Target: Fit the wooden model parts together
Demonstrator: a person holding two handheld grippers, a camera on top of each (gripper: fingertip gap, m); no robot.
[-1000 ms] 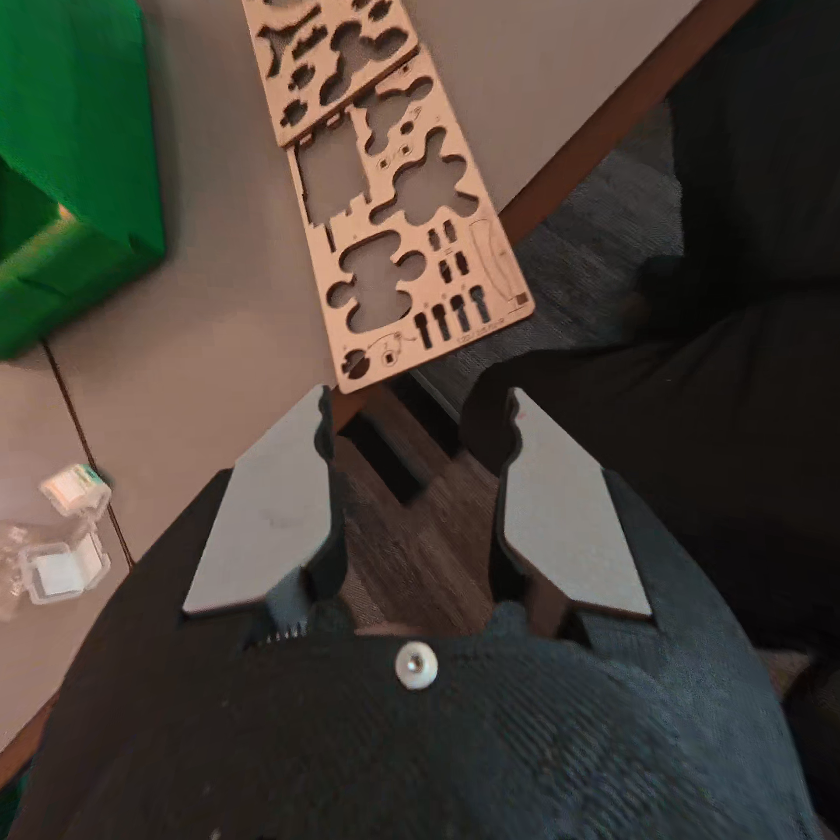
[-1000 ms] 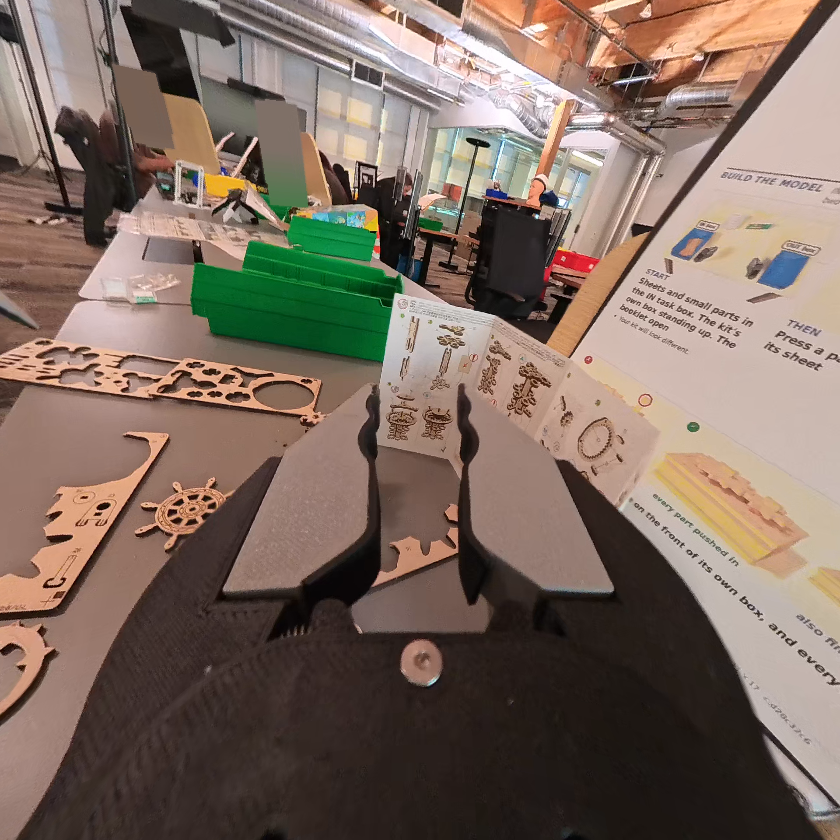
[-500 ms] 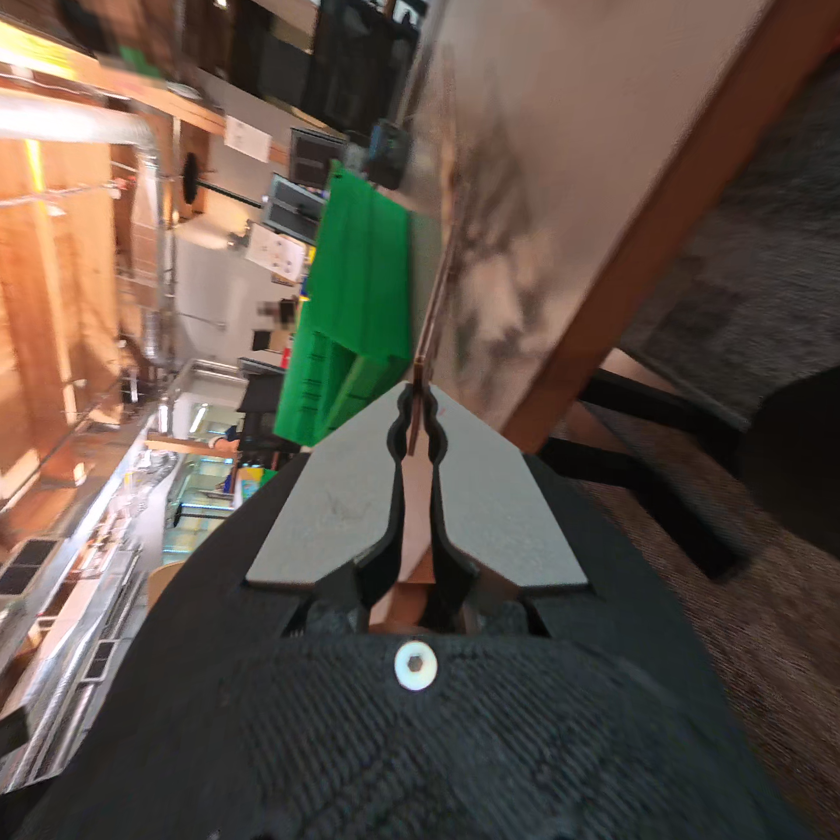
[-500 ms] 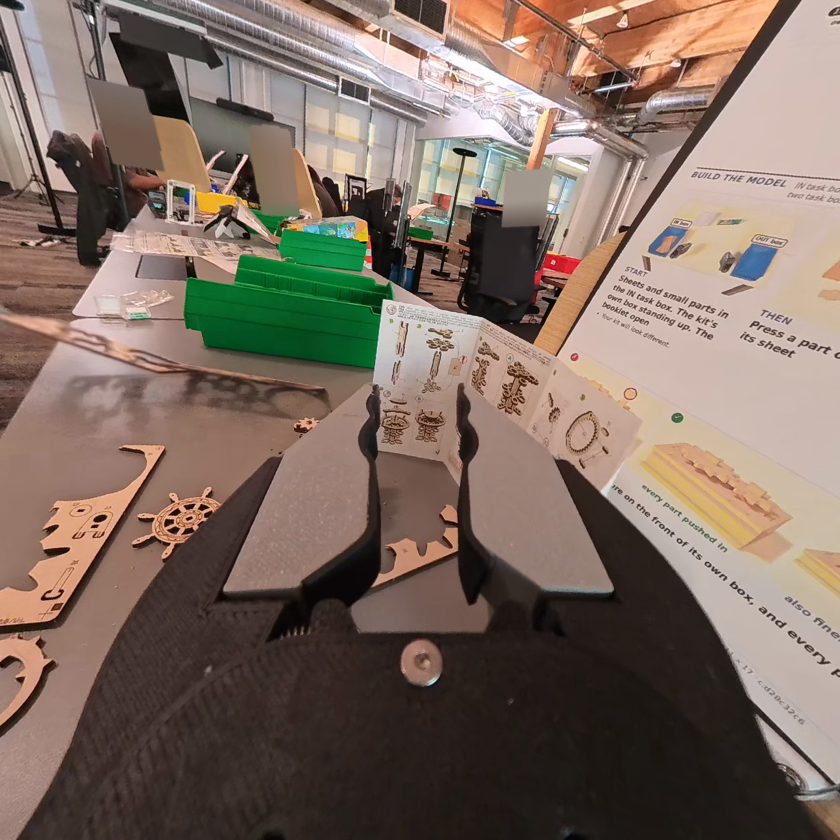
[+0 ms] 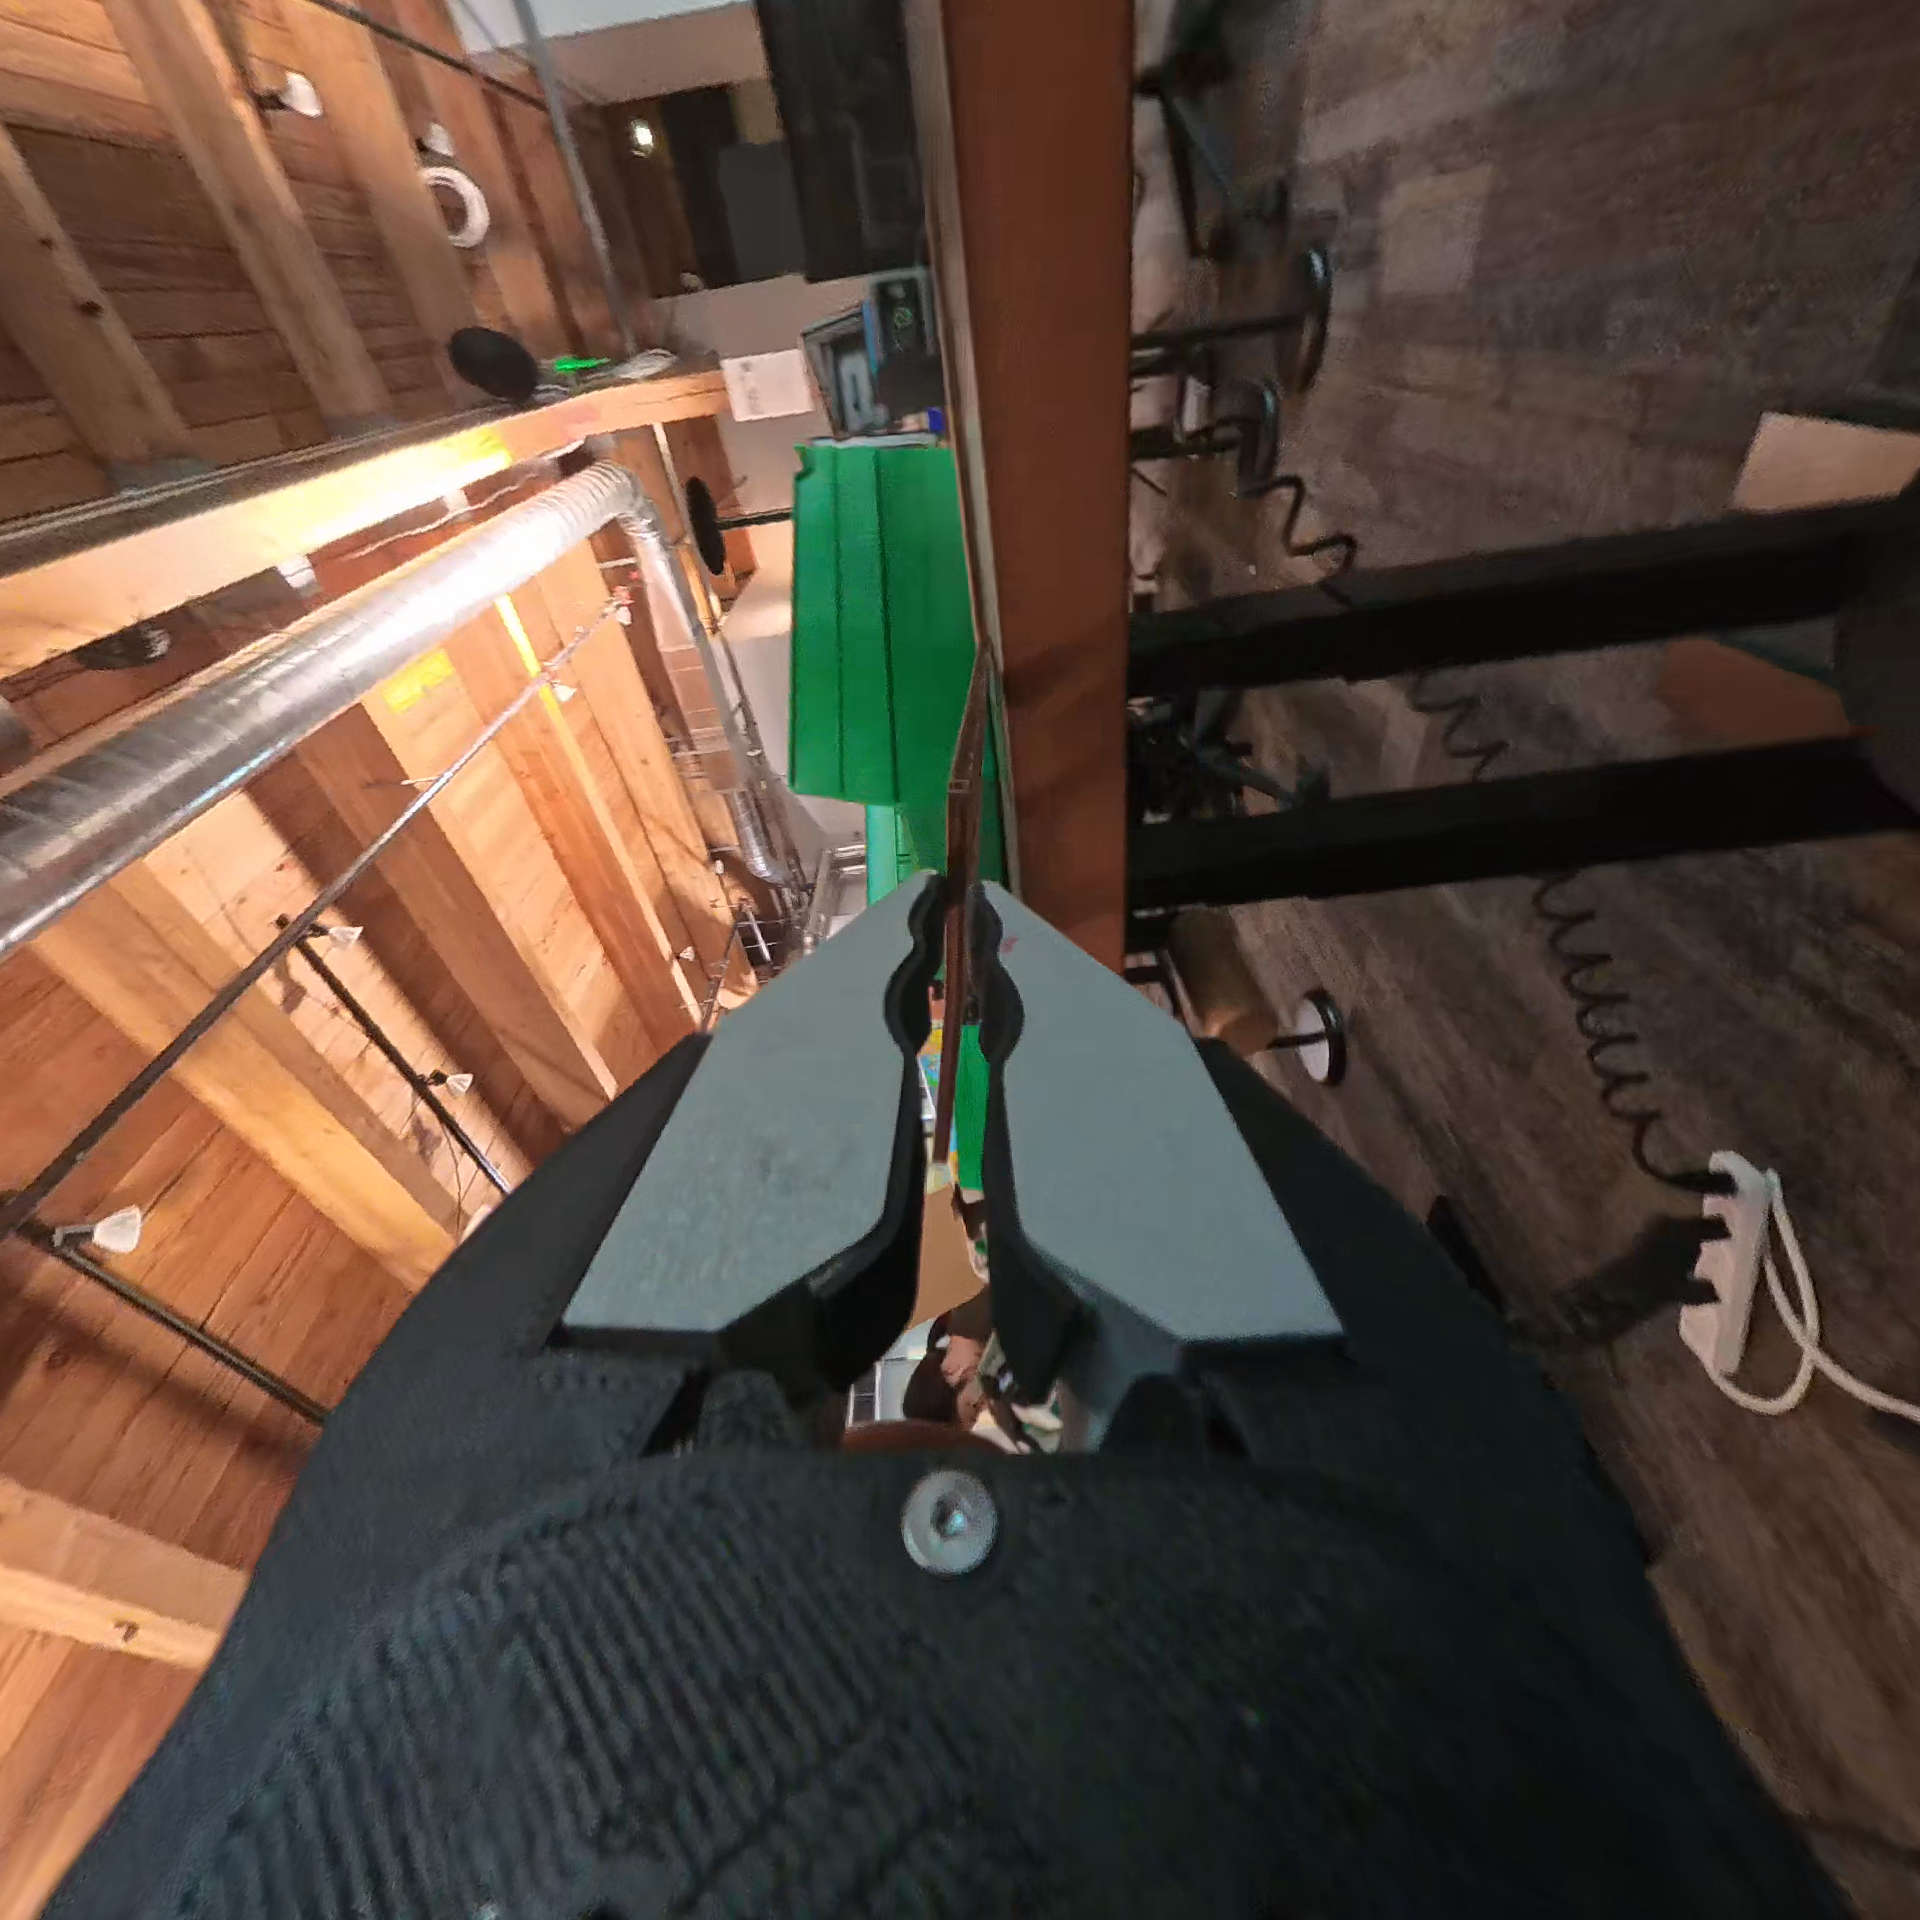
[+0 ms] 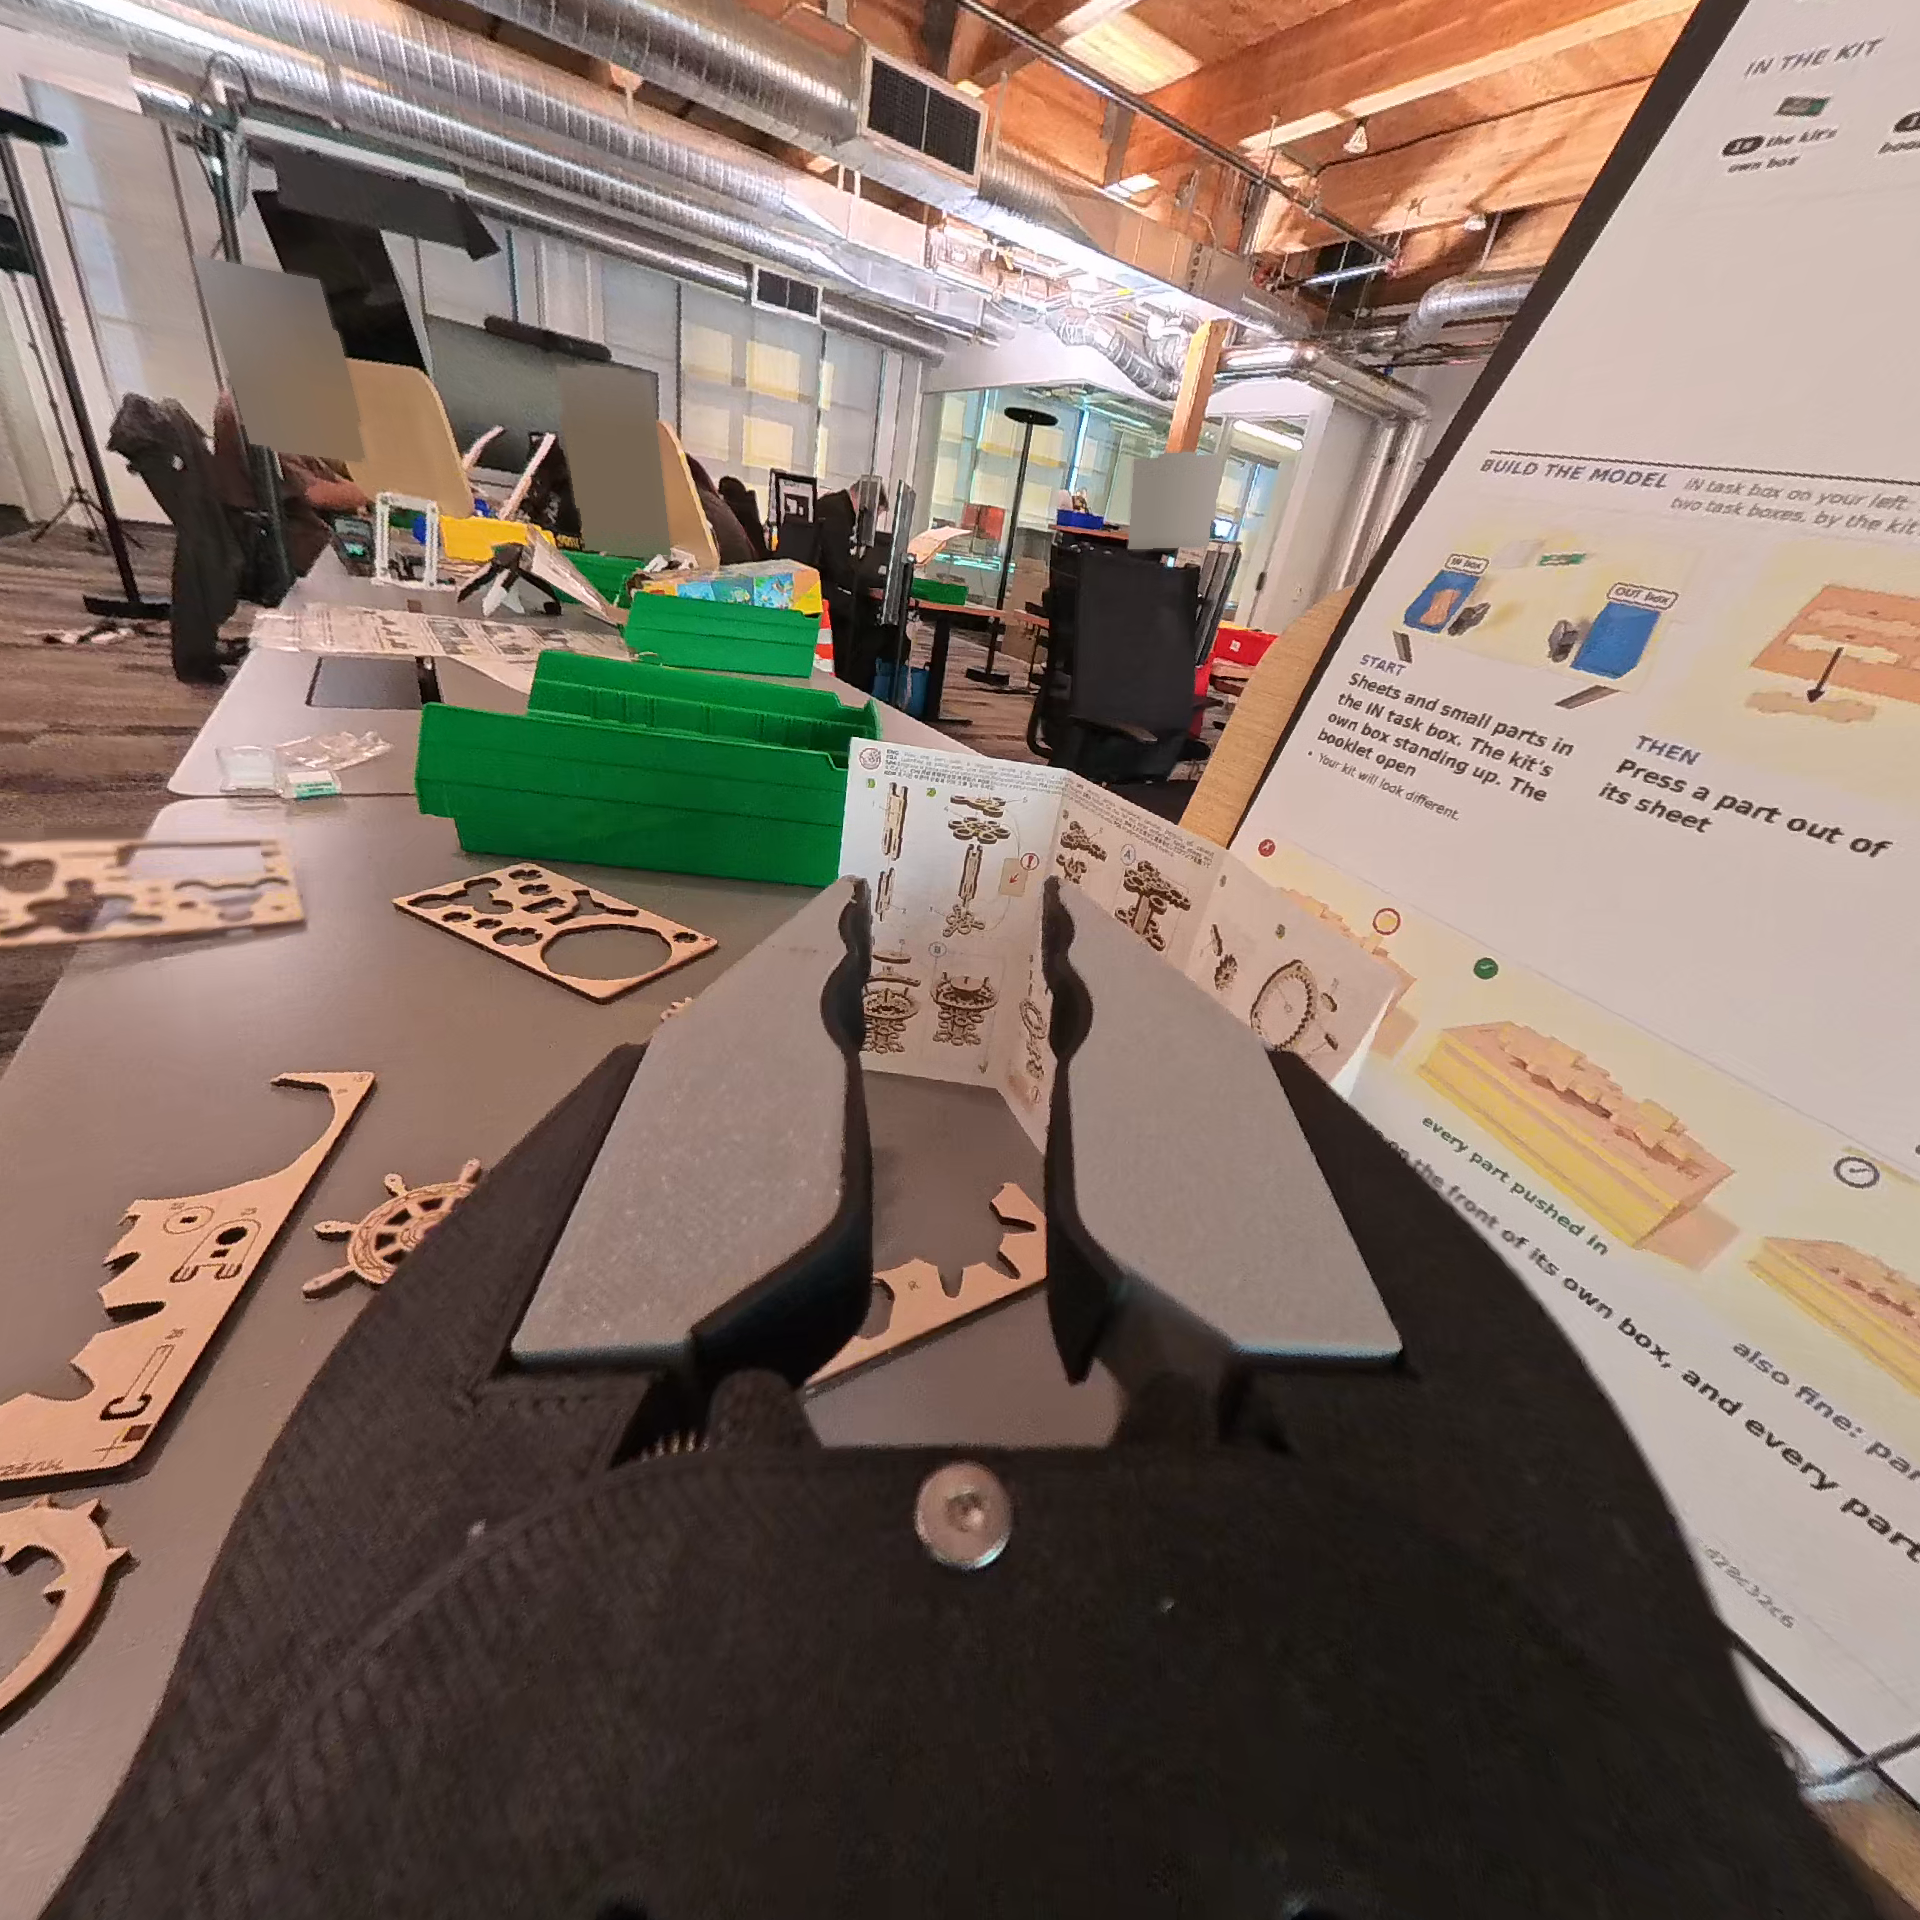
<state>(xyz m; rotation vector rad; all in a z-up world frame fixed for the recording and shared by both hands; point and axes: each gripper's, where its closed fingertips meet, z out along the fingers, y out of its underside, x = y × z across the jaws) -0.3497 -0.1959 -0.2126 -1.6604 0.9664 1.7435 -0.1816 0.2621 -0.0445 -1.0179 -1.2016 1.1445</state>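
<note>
Left gripper (image 5: pixel 958 920) clamps a wooden sheet (image 5: pixel 964 790) edge-on, off the tabletop edge.
Right gripper (image 6: pixel 951 914) hangs unclenched, empty, over a cut part (image 6: pixel 935 1288); wheel (image 6: pixel 390 1226) lies near the tabletop's (image 6: pixel 436 1029) left edge.

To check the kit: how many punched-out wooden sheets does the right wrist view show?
2. One sheet lies before the green bin; a blurred sheet is at the left edge. More may hide behind the right gripper.
</note>
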